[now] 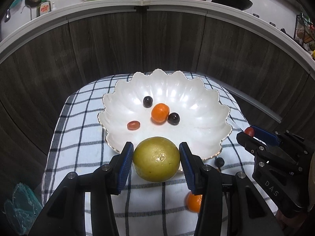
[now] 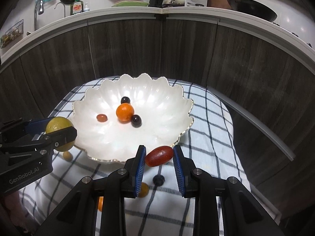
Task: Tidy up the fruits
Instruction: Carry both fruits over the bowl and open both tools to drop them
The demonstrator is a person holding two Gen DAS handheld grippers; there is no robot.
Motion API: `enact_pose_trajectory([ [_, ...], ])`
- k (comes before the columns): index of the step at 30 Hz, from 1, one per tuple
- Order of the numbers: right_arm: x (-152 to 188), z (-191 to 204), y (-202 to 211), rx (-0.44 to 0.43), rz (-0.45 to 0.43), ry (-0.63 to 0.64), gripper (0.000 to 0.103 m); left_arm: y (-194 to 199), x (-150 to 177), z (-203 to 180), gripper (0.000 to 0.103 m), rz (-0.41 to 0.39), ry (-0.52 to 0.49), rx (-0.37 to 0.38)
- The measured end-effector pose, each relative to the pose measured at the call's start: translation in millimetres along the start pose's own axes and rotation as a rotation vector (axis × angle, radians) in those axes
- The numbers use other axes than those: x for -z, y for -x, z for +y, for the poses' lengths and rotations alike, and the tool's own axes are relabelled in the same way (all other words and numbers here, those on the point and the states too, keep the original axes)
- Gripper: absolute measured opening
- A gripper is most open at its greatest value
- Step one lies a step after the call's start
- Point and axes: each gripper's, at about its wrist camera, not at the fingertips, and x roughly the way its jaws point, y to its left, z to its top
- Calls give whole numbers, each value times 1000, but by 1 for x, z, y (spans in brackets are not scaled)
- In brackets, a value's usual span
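Observation:
A white scalloped bowl (image 1: 196, 106) (image 2: 157, 102) stands on a checked cloth and holds an orange (image 1: 160, 112) (image 2: 125, 113), two dark grapes (image 1: 147, 101) (image 1: 173, 118) and a red cherry tomato (image 1: 133, 125) (image 2: 102, 117). My left gripper (image 1: 156, 158) (image 2: 59, 131) is shut on a yellow-green citrus fruit (image 1: 157, 159) (image 2: 57, 125), held at the bowl's near rim. My right gripper (image 2: 159, 156) (image 1: 249, 133) is shut on a red oblong tomato (image 2: 159, 155) (image 1: 249, 131), just in front of the bowl's near right rim.
On the cloth (image 2: 212, 137) near the grippers lie a dark grape (image 2: 159, 180) (image 1: 219, 161), an orange (image 1: 194, 201) (image 2: 100, 203) and a small yellow-orange fruit (image 2: 143, 189). Another small fruit (image 2: 67, 155) lies under the left gripper. Dark wood cabinet fronts (image 1: 157, 45) rise behind.

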Motion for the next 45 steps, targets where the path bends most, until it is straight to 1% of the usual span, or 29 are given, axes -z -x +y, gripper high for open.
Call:
enact_pose_trajectory([
  [11,-16,2,-15,-8,6,-1,30,-20,-15,6,47,13,1,-5],
  [20,-27,6,-31,-22,21,10,30,-36,-21,12,47,30,6,-10],
  [32,-29,9,-51,-39,73,11,30,-53,-18,15,47,78,8,-1],
  [35,-29,9,-52,-38,77,14,30,-51,-20,15,47,61,3,-15],
  [37,-30,10,-54,-35,83,19,31,-50,-21,15,50,60,1,-17],
  [38,-30,10,-54,-30,84,20,33,-50,-22,16,51,59,2,-21],
  [40,-30,9,-53,-21,83,16,46,-48,-21,17,58,58,5,-28],
  [41,-31,8,-53,-18,79,12,56,-47,-21,18,60,55,7,-32],
  [42,-31,7,-50,-10,69,3,63,-46,-20,18,64,53,8,-37],
  [45,-32,5,-44,0,50,-8,66,-41,-18,19,77,47,18,-57],
])
